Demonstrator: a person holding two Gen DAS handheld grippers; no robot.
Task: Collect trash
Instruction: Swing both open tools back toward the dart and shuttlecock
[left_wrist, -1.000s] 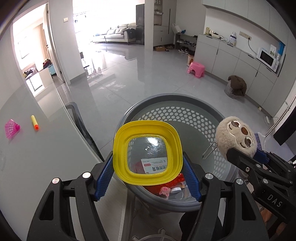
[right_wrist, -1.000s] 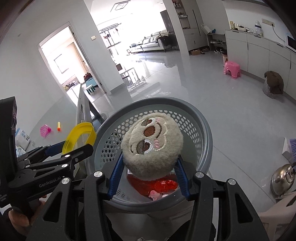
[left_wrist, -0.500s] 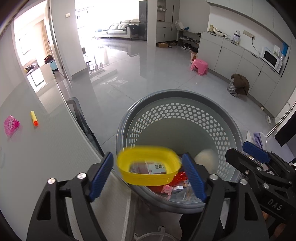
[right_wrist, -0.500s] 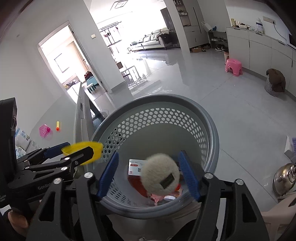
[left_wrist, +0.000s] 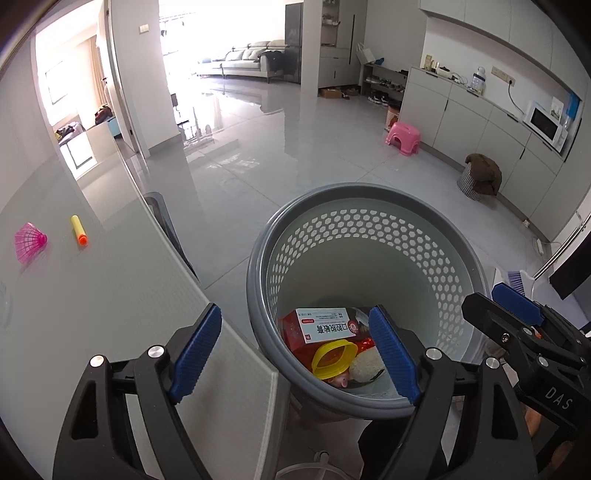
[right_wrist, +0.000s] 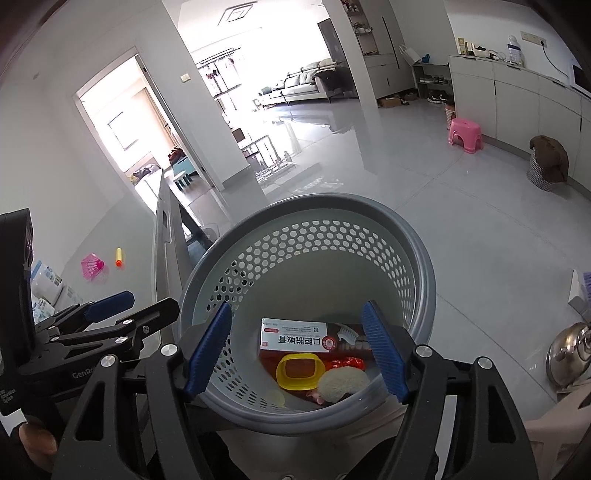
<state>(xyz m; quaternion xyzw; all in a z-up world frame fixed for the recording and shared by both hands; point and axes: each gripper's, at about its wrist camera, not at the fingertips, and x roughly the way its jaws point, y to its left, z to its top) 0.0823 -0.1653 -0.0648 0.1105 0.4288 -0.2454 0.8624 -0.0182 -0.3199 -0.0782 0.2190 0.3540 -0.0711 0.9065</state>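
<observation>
A grey perforated basket (left_wrist: 369, 192) (right_wrist: 310, 206) stands beside the table edge. At its bottom lie a yellow square ring (left_wrist: 332, 358) (right_wrist: 300, 371), a beige plush toy (left_wrist: 365, 369) (right_wrist: 341, 380), a red-and-white box (left_wrist: 321, 326) (right_wrist: 295, 336) and red wrapping. My left gripper (left_wrist: 295, 350) is open and empty above the basket's near rim. My right gripper (right_wrist: 295, 350) is open and empty over the basket too; it shows at the right in the left wrist view (left_wrist: 517, 317).
A pink shuttlecock (left_wrist: 29, 242) (right_wrist: 92, 266) and a yellow foam dart with an orange tip (left_wrist: 79, 229) (right_wrist: 118, 257) lie on the grey table (left_wrist: 92, 314). A pink stool (left_wrist: 403, 136) and a draped basket (left_wrist: 480, 177) stand on the floor. A kettle (right_wrist: 569, 350) is at the right.
Both grippers opened. The yellow ring dropped from the left gripper and the plush toy dropped from the right gripper; both now lie at the bottom of the basket.
</observation>
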